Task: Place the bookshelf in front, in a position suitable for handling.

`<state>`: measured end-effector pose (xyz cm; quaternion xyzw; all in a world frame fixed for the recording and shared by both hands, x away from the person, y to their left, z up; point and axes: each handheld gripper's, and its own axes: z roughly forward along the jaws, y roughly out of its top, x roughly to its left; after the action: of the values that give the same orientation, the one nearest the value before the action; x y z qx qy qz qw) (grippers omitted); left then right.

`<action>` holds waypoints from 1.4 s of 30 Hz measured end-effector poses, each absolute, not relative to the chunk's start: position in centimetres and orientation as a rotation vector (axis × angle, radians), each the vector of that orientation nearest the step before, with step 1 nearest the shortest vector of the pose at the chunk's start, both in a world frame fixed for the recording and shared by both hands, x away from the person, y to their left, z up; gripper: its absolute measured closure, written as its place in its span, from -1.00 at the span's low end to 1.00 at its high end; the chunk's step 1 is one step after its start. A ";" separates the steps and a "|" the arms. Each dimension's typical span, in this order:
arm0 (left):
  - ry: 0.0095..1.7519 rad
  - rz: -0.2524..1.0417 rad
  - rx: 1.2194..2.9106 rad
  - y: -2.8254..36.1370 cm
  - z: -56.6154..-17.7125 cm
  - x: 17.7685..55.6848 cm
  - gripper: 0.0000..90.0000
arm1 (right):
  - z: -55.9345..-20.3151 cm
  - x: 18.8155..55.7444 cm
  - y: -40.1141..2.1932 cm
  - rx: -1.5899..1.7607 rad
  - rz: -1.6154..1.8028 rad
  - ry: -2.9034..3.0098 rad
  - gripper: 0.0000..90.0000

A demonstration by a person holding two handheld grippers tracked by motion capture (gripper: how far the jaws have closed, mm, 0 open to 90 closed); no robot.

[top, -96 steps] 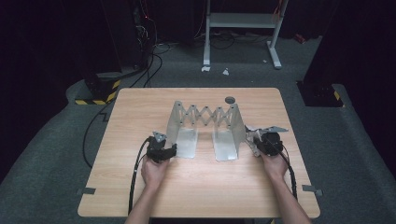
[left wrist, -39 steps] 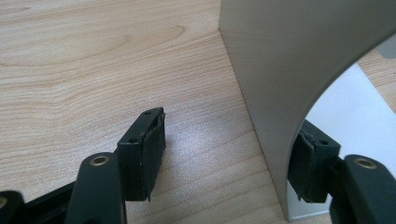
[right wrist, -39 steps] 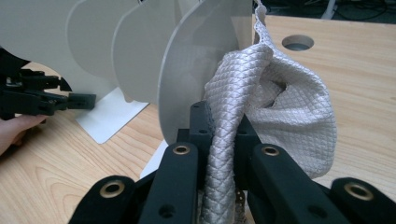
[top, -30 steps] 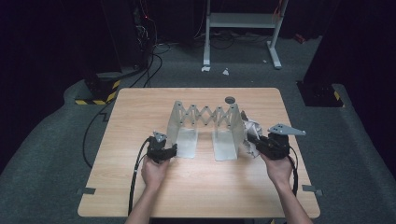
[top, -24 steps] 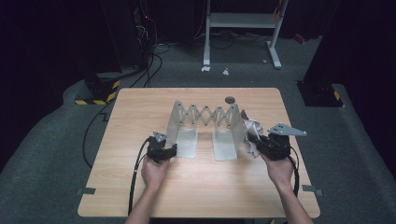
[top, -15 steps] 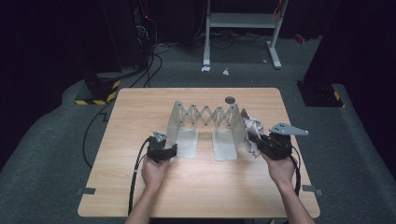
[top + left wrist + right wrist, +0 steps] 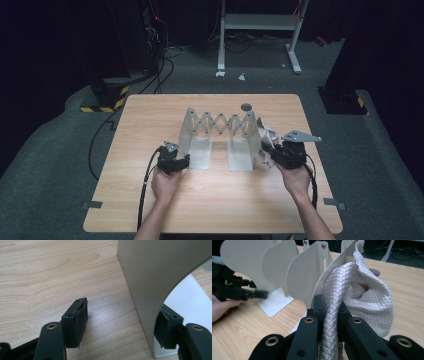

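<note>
I note that my right gripper (image 7: 272,152) has drawn away from the right end plate of the expanding file rack (image 7: 220,135) since about three seconds ago, and now sits a little further right and nearer the table edge, with the white quilted cloth (image 7: 359,290) bunched up against that end plate. Its jaws are closed tight on a gathered fold of the cloth, which rises between them and drapes over the plate's outer face. My left gripper (image 7: 186,161) has kept its station at the left end plate (image 7: 150,277); its jaws stand wide, one pad on each side of the plate's near edge, and neither pad (image 7: 80,322) visibly presses on it, so I judge the rack straddled rather than clamped. The rack has not shifted on the wooden table (image 7: 150,115). I read this as the cloth being lifted for placing over or into the rack, with the left side merely bracing.
</note>
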<state>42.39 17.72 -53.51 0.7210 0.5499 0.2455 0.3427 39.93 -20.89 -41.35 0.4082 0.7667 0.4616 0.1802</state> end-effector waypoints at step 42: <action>1.426 0.637 1.877 17.7 -53.5 42.4 -0.19 | -51.3 42.3 -19.2 1.315 1.106 2.337 0.87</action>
<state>42.37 17.73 -53.49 0.7221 0.5487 0.2449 0.3428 42.31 -19.18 -51.31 0.4499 0.7999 0.3784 0.1202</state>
